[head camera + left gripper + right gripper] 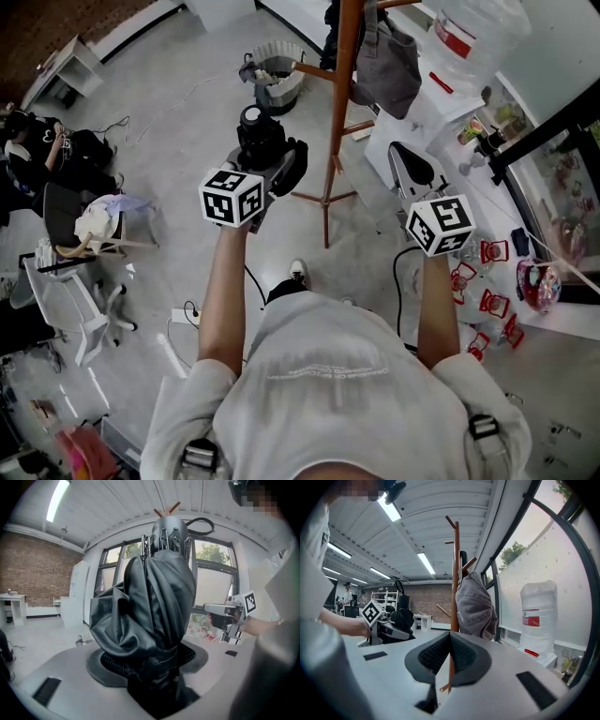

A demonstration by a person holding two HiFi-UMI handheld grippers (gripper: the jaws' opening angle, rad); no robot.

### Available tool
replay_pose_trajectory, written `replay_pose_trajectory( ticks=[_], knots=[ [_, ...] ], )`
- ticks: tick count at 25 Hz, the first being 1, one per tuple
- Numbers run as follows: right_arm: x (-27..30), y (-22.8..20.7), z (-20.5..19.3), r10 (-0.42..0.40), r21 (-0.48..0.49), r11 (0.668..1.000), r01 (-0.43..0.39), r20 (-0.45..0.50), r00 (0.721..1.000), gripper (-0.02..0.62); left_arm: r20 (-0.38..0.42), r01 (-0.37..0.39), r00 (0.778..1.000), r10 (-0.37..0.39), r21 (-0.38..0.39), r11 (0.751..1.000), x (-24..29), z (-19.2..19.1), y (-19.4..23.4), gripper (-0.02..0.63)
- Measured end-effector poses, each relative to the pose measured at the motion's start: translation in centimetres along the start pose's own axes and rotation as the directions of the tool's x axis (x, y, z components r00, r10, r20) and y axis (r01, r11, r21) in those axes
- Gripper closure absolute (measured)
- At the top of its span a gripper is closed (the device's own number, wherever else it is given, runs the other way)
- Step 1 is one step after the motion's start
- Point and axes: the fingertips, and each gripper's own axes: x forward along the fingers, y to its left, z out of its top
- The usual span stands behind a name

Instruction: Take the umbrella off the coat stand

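Holds the folded umbrella (154, 606) clamped in the left tongs (147, 663), long axis pointing far and upward, just left of the coat stand (339, 103), with the right tongs (450, 641) closed, empty, nearer the pole.

- The right gripper (450, 637) has its jaws meeting at the tips, with nothing between them.
- The wooden coat stand (455, 573) rises straight beyond the jaws.
- A grey bag (476, 604) hangs on the stand's right side.
- Left of the stand and apart from it, the left gripper (396, 630) holds a folded black umbrella (402, 616).
- A large water bottle (538, 616) stands well to the stand's right.
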Motion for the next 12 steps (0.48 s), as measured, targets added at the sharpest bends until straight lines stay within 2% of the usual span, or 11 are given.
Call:
replay_pose_trajectory(
  ticks=[12],
  knots=[
    [-3.7, 2.6, 1.3, 0.133, -0.074, 0.989, -0.13, 0.031, 0.991, 0.581, 0.039, -0.138, 0.99, 0.139, -0.009, 0.99, -7.3, -2.0, -4.7, 0.33]
  ],
)
